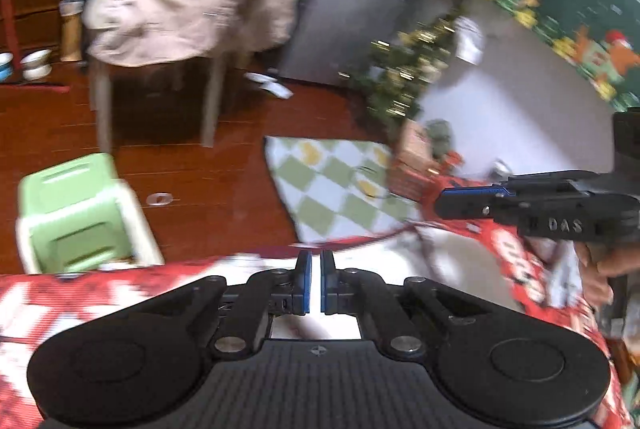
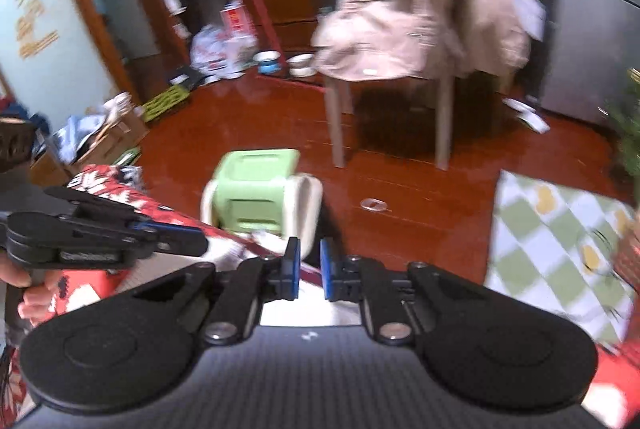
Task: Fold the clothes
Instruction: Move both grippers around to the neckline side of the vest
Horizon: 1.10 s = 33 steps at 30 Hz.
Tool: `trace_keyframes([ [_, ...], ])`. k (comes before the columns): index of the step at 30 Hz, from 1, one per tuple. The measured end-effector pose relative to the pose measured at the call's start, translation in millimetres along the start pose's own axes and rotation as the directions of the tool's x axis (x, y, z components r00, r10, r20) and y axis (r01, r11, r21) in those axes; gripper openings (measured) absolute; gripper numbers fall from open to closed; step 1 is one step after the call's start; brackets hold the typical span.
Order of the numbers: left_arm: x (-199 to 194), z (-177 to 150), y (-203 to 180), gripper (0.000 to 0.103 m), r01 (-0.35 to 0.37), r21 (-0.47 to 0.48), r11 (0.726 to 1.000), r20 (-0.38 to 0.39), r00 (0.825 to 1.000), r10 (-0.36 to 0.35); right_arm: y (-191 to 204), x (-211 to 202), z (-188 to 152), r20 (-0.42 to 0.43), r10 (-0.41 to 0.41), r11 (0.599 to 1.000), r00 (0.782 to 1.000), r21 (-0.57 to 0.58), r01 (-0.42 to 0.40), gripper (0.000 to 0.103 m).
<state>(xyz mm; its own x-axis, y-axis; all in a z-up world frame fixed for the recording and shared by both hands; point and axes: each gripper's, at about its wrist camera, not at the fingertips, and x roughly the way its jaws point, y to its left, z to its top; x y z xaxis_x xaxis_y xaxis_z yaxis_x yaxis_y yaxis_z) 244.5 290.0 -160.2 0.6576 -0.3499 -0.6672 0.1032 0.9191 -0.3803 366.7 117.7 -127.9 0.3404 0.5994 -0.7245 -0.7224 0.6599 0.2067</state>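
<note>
Red wood floor [image 2: 420, 185] beyond red patterned garment [image 1: 516, 265], both tongs above.

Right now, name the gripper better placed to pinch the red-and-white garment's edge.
Right, probably. The garment's red hem runs into the gap between the right gripper jaws. The left gripper jaws stand almost together, with nothing clearly between them.

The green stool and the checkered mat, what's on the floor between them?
Bare wooden floor except one small clear round object, seen in both wrist views between green stool and checkered mat.
</note>
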Motion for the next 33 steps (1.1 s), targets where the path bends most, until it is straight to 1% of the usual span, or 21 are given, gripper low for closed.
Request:
trace_keyframes([
  [1,8,-1,-10,0.002,0.015,0.016,1.000,-0.011,1.000,-0.014,-18,-14,-9,-0.008,-0.025,0.999,1.000,0.029,0.025,0.011],
  [3,24,-2,-31,0.002,0.044,0.049,0.998,-0.034,0.999,-0.042,-46,-36,-31,-0.033,-0.065,0.997,0.997,0.044,0.066,0.011],
  [6,49,-3,-62,0.002,0.090,0.096,0.991,-0.069,0.994,-0.083,-70,-50,-63,-0.072,-0.095,0.994,0.993,0.039,0.098,0.011],
  [9,73,-5,-93,0.004,0.136,0.141,0.981,-0.107,0.987,-0.122,-79,-56,-86,-0.067,-0.054,0.998,0.996,0.027,0.056,0.011],
  [10,81,-6,-100,0.004,0.133,0.155,0.979,-0.118,0.986,-0.115,-78,-57,-92,-0.061,-0.037,0.999,0.997,0.007,0.037,0.011],
  [12,96,-11,-106,0.004,0.097,0.175,0.980,-0.135,0.988,-0.073,-73,-50,-98,-0.077,-0.025,0.999,0.997,-0.042,0.022,0.011],
  [14,105,-12,-105,0.004,0.074,0.177,0.981,-0.133,0.990,-0.051,-70,-41,-101,-0.084,-0.036,0.997,0.996,-0.073,0.029,0.011],
  [17,114,-6,-103,0.004,0.053,0.195,0.979,-0.101,0.994,-0.034,-73,-27,-94,-0.052,-0.056,0.996,0.997,-0.069,0.052,0.009],
  [18,118,-3,-103,0.004,0.044,0.199,0.979,-0.094,0.995,-0.026,-75,-22,-91,-0.039,-0.067,0.997,0.997,-0.050,0.065,0.009],
  [20,125,3,-104,0.004,0.031,0.188,0.982,-0.090,0.996,-0.014,-82,-12,-83,-0.012,-0.091,0.996,0.996,-0.002,0.091,0.005],
  [21,128,7,-104,0.004,0.024,0.180,0.983,-0.089,0.996,-0.008,-86,-8,-81,-0.002,-0.096,0.995,0.995,0.020,0.096,0.005],
  [22,131,10,-105,0.004,0.017,0.177,0.984,-0.085,0.996,-0.002,-90,-4,-78,0.007,-0.098,0.994,0.995,0.043,0.098,0.002],
  [23,134,13,-107,0.004,0.013,0.177,0.984,-0.082,0.997,0.002,-95,0,-76,0.016,-0.101,0.993,0.995,0.065,0.100,0.001],
  [26,140,21,-107,0.004,0.006,0.151,0.989,-0.079,0.997,0.006,-108,10,-71,0.027,-0.103,0.986,0.994,0.131,0.099,0.003],
  [27,139,24,-106,0.004,-0.007,0.142,0.990,-0.070,0.997,0.017,-111,9,-70,0.034,-0.110,0.984,0.993,0.148,0.104,0.003],
  [28,134,26,-107,0.004,-0.019,0.139,0.990,-0.042,0.999,0.025,-113,6,-69,0.042,-0.119,0.980,0.992,0.164,0.111,0.007],
  [29,126,27,-107,0.005,-0.009,0.131,0.991,-0.019,1.000,0.012,-117,2,-68,0.058,-0.113,0.980,0.992,0.174,0.102,0.007],
  [30,119,28,-106,0.005,0.018,0.118,0.993,-0.008,1.000,-0.017,-118,-5,-69,0.071,-0.094,0.981,0.993,0.177,0.080,0.007],
  [31,112,28,-105,0.005,0.043,0.110,0.993,-0.004,0.999,-0.042,-118,-13,-71,0.083,-0.072,0.982,0.994,0.179,0.056,0.007],
  [32,105,27,-103,0.005,0.057,0.111,0.992,-0.009,0.998,-0.056,-118,-20,-72,0.095,-0.050,0.983,0.994,0.180,0.033,0.007],
  [33,99,24,-102,0.005,0.064,0.117,0.991,-0.017,0.998,-0.063,-115,-27,-75,0.090,-0.029,0.987,0.995,0.159,0.014,0.007],
])
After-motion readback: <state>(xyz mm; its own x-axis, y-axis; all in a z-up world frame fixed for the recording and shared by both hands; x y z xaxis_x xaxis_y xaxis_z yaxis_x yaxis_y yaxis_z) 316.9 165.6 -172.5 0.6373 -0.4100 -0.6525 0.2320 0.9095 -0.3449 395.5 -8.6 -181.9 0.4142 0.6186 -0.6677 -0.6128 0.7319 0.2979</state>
